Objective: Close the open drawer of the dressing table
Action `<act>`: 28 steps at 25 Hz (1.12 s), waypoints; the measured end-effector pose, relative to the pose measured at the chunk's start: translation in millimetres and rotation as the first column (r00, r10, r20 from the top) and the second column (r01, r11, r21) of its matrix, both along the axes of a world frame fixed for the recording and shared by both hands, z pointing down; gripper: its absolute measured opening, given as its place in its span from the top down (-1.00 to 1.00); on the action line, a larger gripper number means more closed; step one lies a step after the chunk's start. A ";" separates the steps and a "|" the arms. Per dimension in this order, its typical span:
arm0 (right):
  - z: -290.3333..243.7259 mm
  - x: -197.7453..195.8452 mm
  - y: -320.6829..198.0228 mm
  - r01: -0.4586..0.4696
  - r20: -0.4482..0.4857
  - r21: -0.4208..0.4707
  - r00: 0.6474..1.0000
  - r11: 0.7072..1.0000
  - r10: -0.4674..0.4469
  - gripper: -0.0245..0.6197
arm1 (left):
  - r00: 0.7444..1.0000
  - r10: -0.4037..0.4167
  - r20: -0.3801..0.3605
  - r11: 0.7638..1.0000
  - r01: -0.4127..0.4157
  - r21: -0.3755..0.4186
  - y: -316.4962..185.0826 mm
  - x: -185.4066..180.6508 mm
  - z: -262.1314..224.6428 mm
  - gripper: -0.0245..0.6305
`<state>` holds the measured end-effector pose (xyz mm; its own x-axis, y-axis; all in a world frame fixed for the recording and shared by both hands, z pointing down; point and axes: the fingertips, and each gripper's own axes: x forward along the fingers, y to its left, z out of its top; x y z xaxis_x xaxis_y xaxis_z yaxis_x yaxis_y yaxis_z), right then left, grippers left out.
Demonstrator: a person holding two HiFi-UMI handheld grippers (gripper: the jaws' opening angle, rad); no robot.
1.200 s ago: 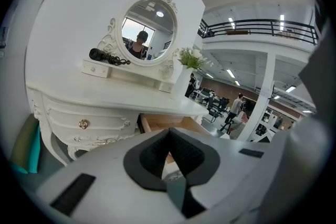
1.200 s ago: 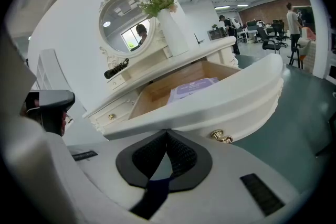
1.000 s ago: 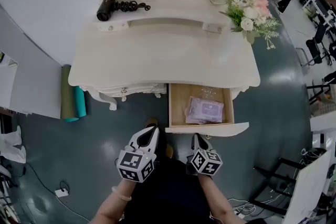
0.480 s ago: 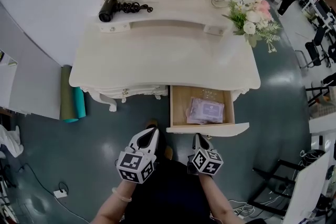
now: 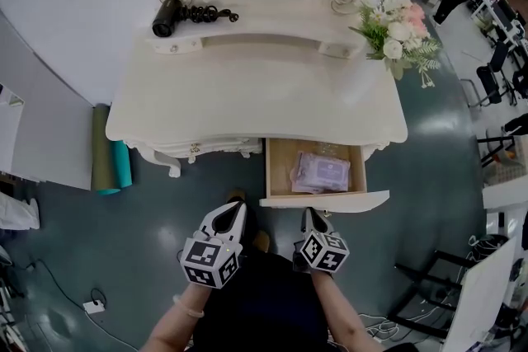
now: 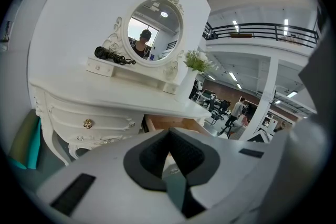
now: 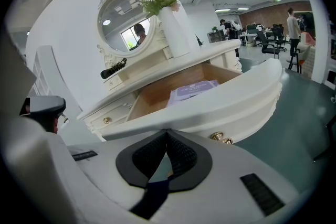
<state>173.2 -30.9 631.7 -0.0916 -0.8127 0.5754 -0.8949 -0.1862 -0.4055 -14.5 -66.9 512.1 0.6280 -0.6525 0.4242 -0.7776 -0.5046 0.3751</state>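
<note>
**Drawer [image 5: 327,200] Open, Push Not Yet Begun**

Nothing of the task was done. In the head view, the right-hand drawer of the dressing table [image 5: 247,86] stood pulled well out from the 5 o'clock edge of the surface, its curved white front nearest the person.

The right tool [image 5: 312,217] hung just short of that front, which lay at its 12 o'clock, apart from it. The left tool [image 5: 234,210] sat at the right tool's 9 o'clock, off the drawer's corner. Each tool's jaws were closed tip to tip, with nothing between them.

The whole push was judged left to do.

The drawer's wooden tray held a flat lilac packet [image 5: 320,171]. Something small and clear at its 12 o'clock, by the back wall, was too faint to name. The left-hand drawer [image 5: 195,149] was already shut
</note>
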 end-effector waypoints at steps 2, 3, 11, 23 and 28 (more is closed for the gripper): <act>-0.1 0.7 -2.4 0.000 -0.001 0.001 1.000 1.000 0.000 0.93 | 1.000 0.007 0.002 1.000 -0.007 -0.002 -0.5 1.7 0.9 0.84; -0.4 1.1 -3.6 0.001 -0.002 0.002 1.000 1.000 -0.001 0.93 | 1.000 0.010 0.002 1.000 -0.010 -0.002 -0.4 2.7 1.2 0.84; -2.1 2.1 -11.4 0.014 0.000 0.002 1.000 1.000 -0.014 0.93 | 1.000 0.013 -0.007 1.000 -0.013 -0.018 1.1 5.2 3.6 0.84; -2.1 2.8 -23.1 0.037 -0.012 0.016 0.999 0.999 -0.037 0.93 | 1.000 0.011 -0.006 0.999 -0.011 -0.032 -4.1 7.0 8.9 0.84; -2.1 3.8 -27.2 0.036 -0.008 0.023 0.999 0.999 -0.035 0.93 | 1.000 0.011 -0.013 0.999 -0.012 -0.042 -5.1 8.3 10.1 0.84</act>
